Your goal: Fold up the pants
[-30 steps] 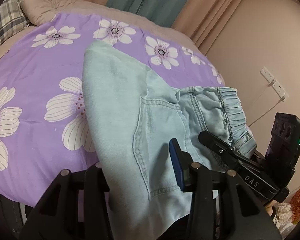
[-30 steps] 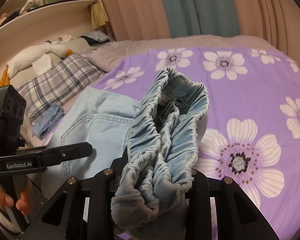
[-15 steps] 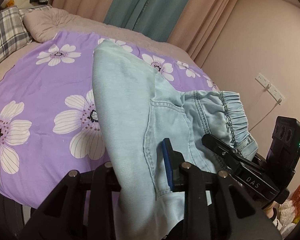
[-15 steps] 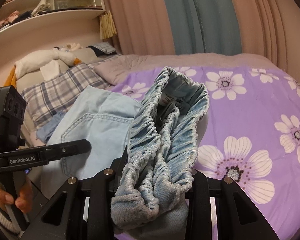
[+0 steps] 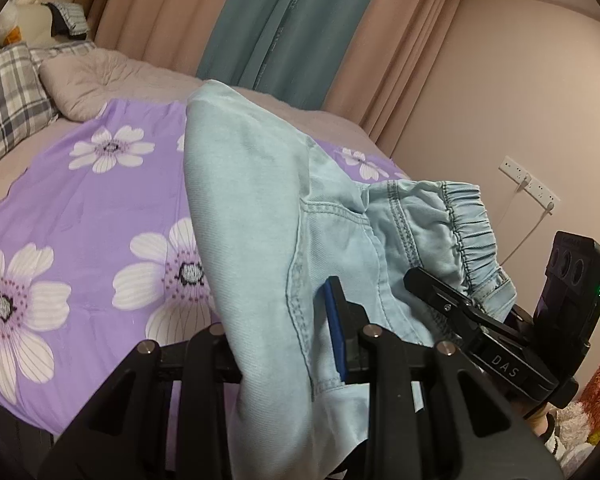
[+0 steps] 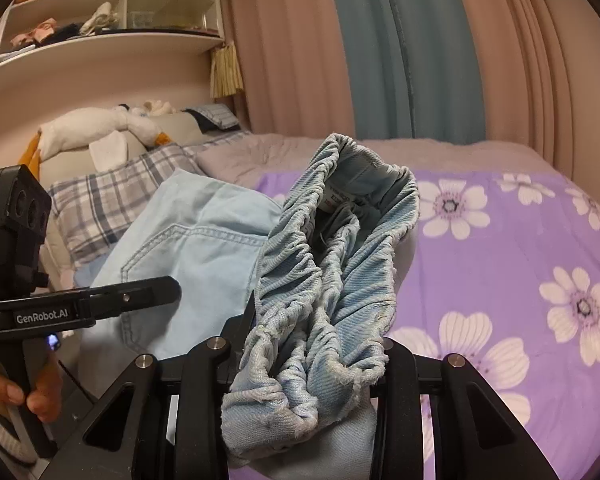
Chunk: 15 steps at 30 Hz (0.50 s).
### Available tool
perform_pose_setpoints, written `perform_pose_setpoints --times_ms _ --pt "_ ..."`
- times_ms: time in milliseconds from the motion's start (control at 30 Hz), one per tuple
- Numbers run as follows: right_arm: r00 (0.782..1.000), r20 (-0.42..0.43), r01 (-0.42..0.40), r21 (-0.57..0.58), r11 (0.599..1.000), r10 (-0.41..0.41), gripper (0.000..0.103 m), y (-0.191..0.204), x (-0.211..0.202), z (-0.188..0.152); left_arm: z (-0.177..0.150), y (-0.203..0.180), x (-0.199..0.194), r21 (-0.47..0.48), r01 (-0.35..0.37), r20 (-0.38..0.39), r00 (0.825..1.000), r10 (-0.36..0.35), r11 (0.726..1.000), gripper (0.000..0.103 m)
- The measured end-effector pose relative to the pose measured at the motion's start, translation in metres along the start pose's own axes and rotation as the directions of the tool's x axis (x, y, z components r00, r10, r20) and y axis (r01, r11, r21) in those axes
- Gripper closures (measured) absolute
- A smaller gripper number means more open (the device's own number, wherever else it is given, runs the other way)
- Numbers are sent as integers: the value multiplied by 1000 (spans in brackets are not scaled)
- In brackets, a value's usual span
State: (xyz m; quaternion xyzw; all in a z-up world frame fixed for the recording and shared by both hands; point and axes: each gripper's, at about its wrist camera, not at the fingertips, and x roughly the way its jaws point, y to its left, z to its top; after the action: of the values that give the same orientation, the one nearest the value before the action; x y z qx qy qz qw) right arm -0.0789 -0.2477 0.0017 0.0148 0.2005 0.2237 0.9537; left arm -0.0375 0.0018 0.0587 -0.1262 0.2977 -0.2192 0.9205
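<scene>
Lifted higher than a second ago, the pants (image 5: 256, 216) hang above the bed (image 5: 84, 208), left gripper (image 5: 278, 344) clamped on the pocket side, right gripper (image 6: 308, 360) clamped on the bunched waistband (image 6: 332, 264). Wall shelf (image 6: 108, 46) compartments hold clothes.

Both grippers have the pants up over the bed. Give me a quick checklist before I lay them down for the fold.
1. Left gripper clamped on the pants: ok, denim runs between its fingers near the pocket seam.
2. Right gripper clamped on the waistband: ok, the bunched elastic sits between its fingers.
3. Waistband spread flat: not ok, it is gathered in a wad.
4. Legs hanging straight: cannot tell, the lower ends are out of view.
5. Landing spot on the bedspread: ok, the purple floral area ahead looks bare.
6. Grippers apart from each other: ok, each shows beside the other with fabric between them.
</scene>
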Motion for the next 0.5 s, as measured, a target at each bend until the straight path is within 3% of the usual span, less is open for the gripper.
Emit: perform_pose_setpoints --times_ms 500 --pt "995 98 15 -50 999 -10 67 -1 4 8 34 -2 7 45 -9 63 998 6 999 76"
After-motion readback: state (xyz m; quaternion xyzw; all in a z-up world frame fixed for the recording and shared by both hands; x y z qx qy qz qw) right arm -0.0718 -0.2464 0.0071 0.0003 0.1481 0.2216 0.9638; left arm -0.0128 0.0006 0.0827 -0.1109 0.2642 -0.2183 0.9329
